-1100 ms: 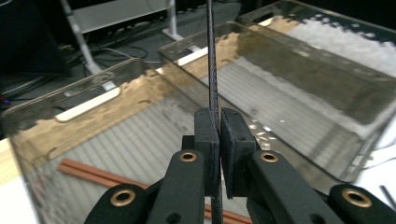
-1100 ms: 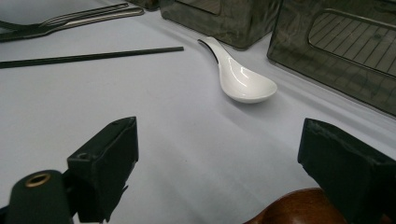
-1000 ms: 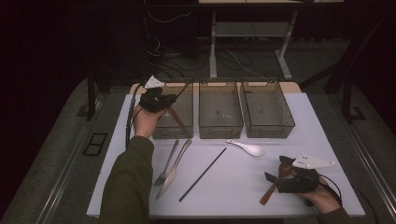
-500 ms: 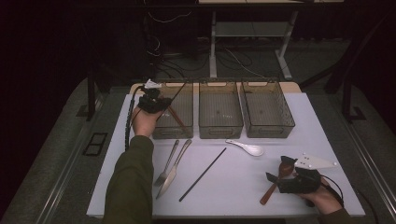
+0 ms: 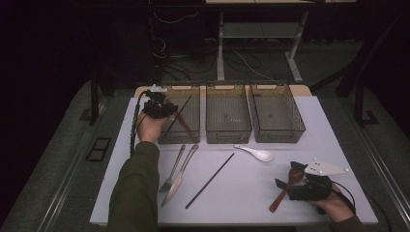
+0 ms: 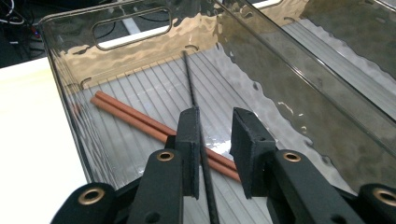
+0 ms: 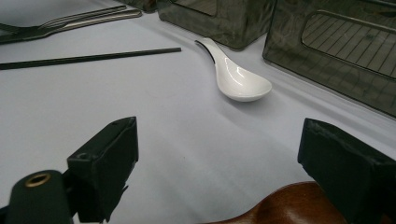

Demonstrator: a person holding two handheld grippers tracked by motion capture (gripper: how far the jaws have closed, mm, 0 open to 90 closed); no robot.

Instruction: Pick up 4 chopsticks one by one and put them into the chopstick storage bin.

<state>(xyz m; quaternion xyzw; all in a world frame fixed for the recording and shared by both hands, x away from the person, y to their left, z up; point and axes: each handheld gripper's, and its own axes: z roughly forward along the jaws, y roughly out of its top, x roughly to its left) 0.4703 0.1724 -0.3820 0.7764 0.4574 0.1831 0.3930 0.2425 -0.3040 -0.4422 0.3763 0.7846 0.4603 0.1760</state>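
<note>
My left gripper (image 5: 167, 108) hangs over the left smoky-plastic bin (image 5: 180, 136). In the left gripper view its jaws (image 6: 215, 114) have just been opening. A black chopstick (image 6: 189, 84) runs between them along the left pad, with a gap to the right pad, and its far end rests on the bin's floor (image 6: 140, 88). Two brown chopsticks (image 6: 130, 114) lie in that bin. My right gripper (image 5: 289, 175) rests near the table's front right, jaws (image 7: 219, 135) wide open astride the bowl of a wooden spoon (image 7: 289, 205).
A second black chopstick (image 5: 210, 180), a fork (image 5: 173, 169) and a knife (image 5: 181, 175) lie on the white table in front of the bins. A white ceramic spoon (image 5: 255, 153) lies near the middle bin (image 5: 228, 133). The right bin (image 5: 278, 133) stands beside it.
Both hands stay about where they were in the high view. The left gripper has only shifted slightly over the left bin.
</note>
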